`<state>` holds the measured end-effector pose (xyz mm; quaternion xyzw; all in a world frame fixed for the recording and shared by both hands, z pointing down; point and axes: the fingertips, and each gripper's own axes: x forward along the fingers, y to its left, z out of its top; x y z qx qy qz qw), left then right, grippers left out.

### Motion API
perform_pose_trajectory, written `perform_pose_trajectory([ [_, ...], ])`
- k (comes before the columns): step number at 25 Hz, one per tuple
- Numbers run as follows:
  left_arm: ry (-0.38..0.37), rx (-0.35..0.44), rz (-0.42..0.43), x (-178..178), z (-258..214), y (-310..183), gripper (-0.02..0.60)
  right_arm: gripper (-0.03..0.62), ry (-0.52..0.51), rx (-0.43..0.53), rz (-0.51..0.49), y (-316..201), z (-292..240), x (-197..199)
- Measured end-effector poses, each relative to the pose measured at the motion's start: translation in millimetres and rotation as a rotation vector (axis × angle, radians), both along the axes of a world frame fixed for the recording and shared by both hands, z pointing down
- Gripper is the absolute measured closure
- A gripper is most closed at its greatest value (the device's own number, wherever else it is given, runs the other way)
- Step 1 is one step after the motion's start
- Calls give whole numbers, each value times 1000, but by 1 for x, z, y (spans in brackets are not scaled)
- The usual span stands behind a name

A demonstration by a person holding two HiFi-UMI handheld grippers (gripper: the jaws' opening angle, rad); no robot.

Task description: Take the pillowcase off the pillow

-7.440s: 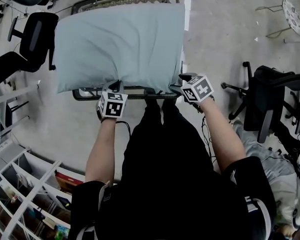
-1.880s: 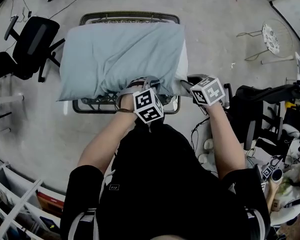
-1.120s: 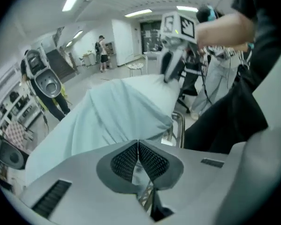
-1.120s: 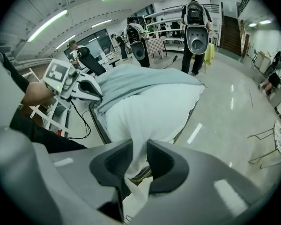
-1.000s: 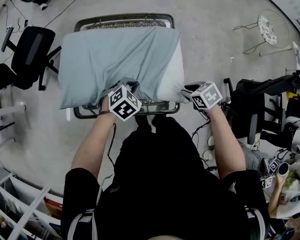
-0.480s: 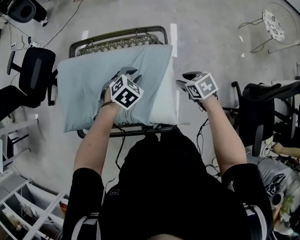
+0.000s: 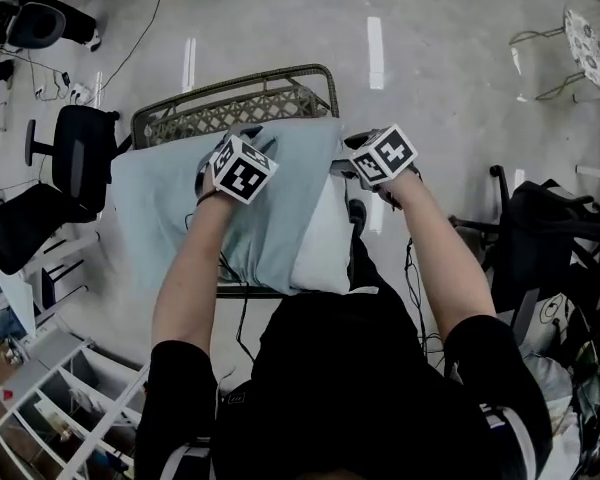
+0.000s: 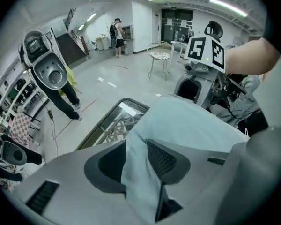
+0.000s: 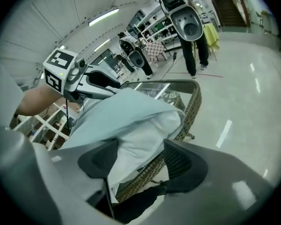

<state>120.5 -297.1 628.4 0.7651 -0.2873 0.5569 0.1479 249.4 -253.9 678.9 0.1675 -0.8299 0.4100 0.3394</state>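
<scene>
While the pillowcase [image 7: 265, 218] is only partly off, you have both tools at the far end of the pillow [image 7: 325, 238], which lies across the wicker-rimmed table [image 7: 240, 103]. Its white side shows bare along the right edge, and pale blue cloth covers the rest.

Your left gripper [image 8: 136, 149] has just been opening. Its jaws stand apart with a raised fold of the case running up between them and lying against the pads, not pinched as far as I can judge. That looks like a fresh bite being lined up on cloth alone, so a pull would drag the cover and not the filling.

Your right gripper [image 9: 141, 146] has also just been widening. Its jaws straddle the pillow's far right corner, with a gap showing beside the right pad. Placed there, it can likely anchor the pillow while the other side draws the case away. Close on the cloth only at the left, or both layers will travel together.
</scene>
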Motion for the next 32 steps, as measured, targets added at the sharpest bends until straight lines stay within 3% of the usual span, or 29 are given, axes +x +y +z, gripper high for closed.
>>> perform_pose_trajectory([
  [4, -14, -93, 20, -4, 23, 3, 427, 270, -101, -73, -66, 8, 12, -32],
  [6, -29, -90, 35, -7, 22, -2, 459, 359, -145, -37, -100, 9, 5, -39],
  [8, -71, -53, 69, -16, 16, -5, 567, 457, -161, 19, -121, 9, -7, -39],
  [11, -147, 2, 107, -41, 5, -7, 575, 533, -181, 56, -116, 10, -32, -30],
  [13, -201, 32, 128, -60, -3, -9, 575, 544, -204, 61, -112, 12, -51, -20],
  [18, -249, 68, 181, -91, -22, -3, 577, 560, -239, 87, -71, 14, -89, -6],
  [24, -290, 113, 125, -146, -40, 5, 576, 568, -241, 105, -14, 12, -107, 1],
  [27, -210, 108, 106, -147, -50, 17, 576, 563, -150, 145, -91, 18, -107, 0],
  [29, -141, 101, 97, -135, -54, 24, 575, 509, 14, 195, -205, 24, -95, 4],
  [31, -125, 108, 121, -123, -51, 29, 575, 444, 202, 257, -311, 22, -82, 11],
  [32, -132, 113, 138, -119, -47, 31, 575, 444, 274, 288, -345, 16, -79, 13],
])
